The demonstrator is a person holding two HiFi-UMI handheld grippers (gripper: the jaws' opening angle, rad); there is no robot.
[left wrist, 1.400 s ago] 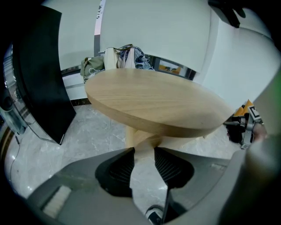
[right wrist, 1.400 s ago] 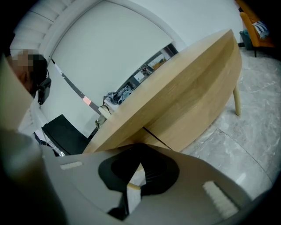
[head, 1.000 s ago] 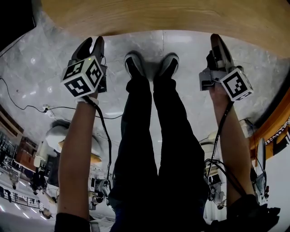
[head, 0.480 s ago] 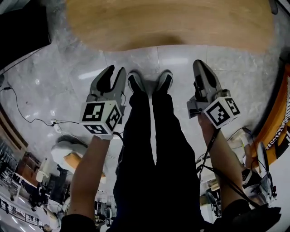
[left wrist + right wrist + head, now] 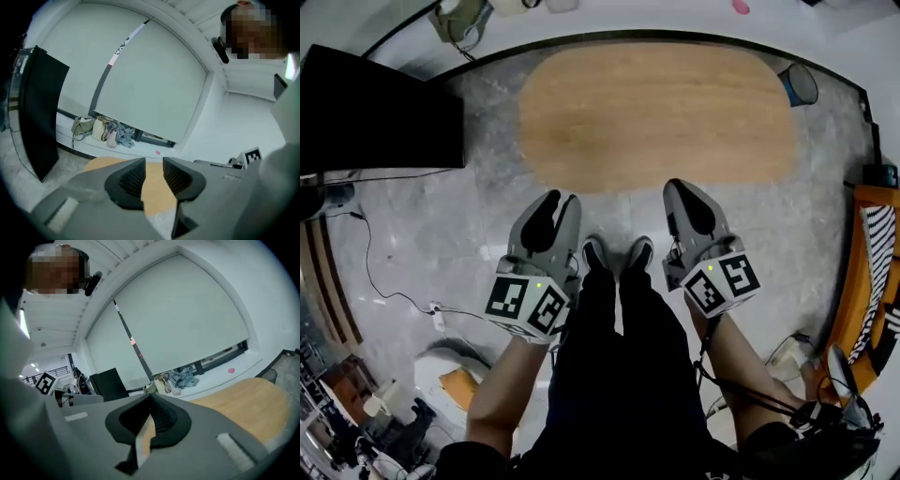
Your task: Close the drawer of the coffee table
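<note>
The coffee table (image 5: 656,112) is an oval wooden top on the marble floor, seen whole from above in the head view; no drawer shows from here. My left gripper (image 5: 560,200) hangs in the air short of the table's near edge, its jaws apart and closing with nothing between them. In the left gripper view (image 5: 154,161) only the table top (image 5: 157,197) shows through the gap. My right gripper (image 5: 684,187) is shut and empty, level with the left one. The right gripper view (image 5: 151,397) shows its pads together and the table (image 5: 243,404) beyond.
A black cabinet (image 5: 375,112) stands left of the table and a cable (image 5: 384,281) trails over the floor below it. A small bin (image 5: 802,84) sits at the table's right end, orange wooden furniture (image 5: 867,281) at far right. Bags (image 5: 101,129) lie by the wall.
Both grippers have risen well above the floor and the head view has pulled back, so the whole table top shows. The left jaws have narrowed; the right stay shut.
</note>
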